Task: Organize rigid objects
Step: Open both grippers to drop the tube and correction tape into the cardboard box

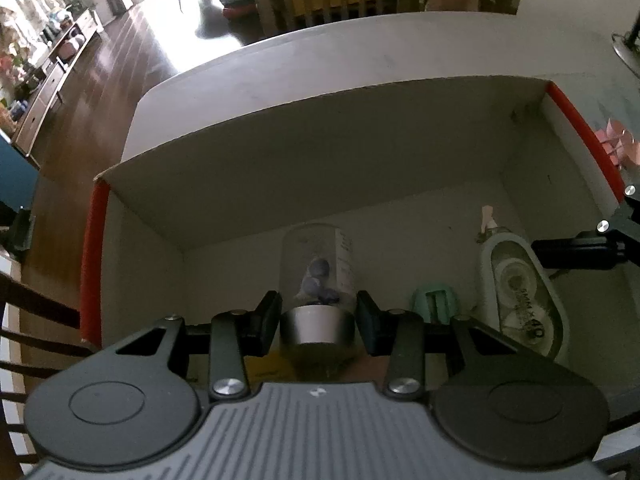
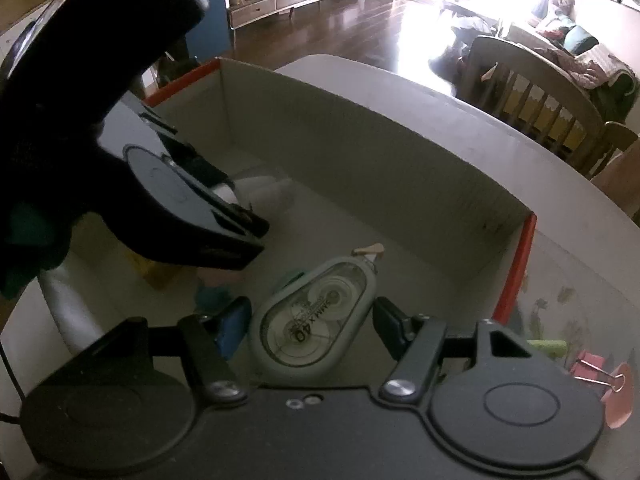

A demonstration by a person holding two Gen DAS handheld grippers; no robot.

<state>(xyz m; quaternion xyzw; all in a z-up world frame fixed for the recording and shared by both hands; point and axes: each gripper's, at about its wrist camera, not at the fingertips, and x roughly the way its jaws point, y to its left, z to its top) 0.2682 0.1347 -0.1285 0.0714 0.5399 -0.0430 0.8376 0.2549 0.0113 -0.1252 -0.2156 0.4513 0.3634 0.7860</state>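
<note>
My left gripper is shut on a clear jar with a silver cap and dark blue pieces inside. It holds the jar low inside an open cardboard box with red-taped corners. In the right wrist view my right gripper is shut on a grey-white correction tape dispenser, also down inside the box. The left gripper with the jar is to the left of it. The dispenser stands right of the jar, with a right gripper finger beside it.
A mint-green small item lies on the box floor between the jar and the dispenser. A yellow block lies under the left gripper. Pink binder clips and a green item lie on the table outside the box. A wooden chair stands behind the table.
</note>
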